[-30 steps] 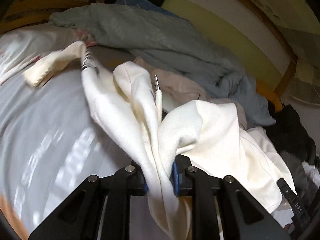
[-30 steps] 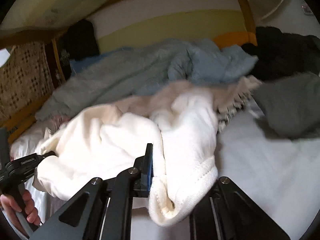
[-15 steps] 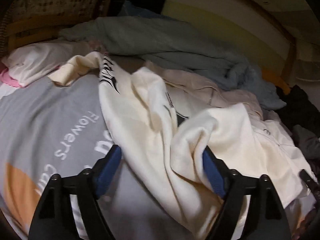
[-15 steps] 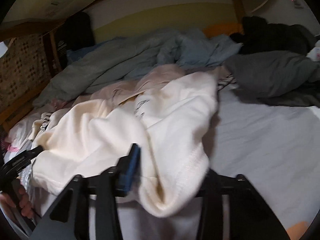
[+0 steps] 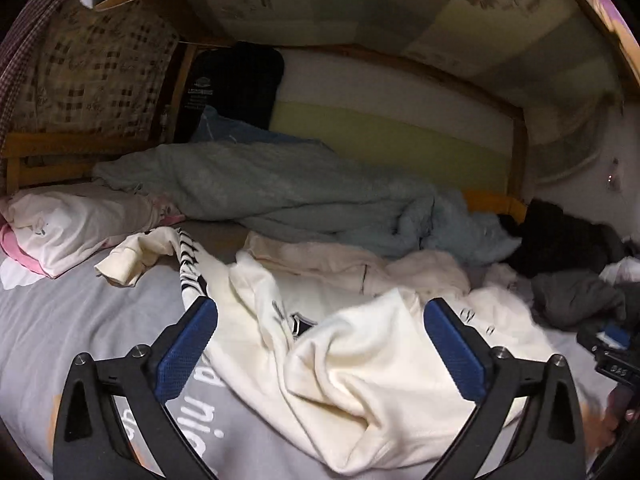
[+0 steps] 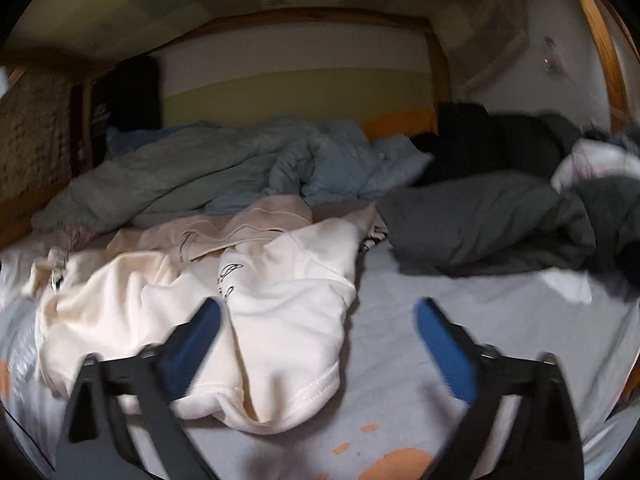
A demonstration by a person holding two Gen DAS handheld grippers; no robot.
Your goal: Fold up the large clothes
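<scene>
Both sets of tongs are spread wide with nothing pinched. The left tongs are held right over the cream sweatshirt, which is lying crumpled on the grey bedsheet between the blue pads. The right tongs are spread too; only the left pad is seen over the cream sweatshirt, while the other pad hangs over the bare bedsheet, orange print showing near the bottom edge. One cuffed sleeve is flopped out toward the white pillow. A beige garment is bunched just behind the sweatshirt, touching it. Dark grey clothes are piled off to the right. Farther back a blue-green blanket is heaped along the wall, with a black item propped in the corner.
</scene>
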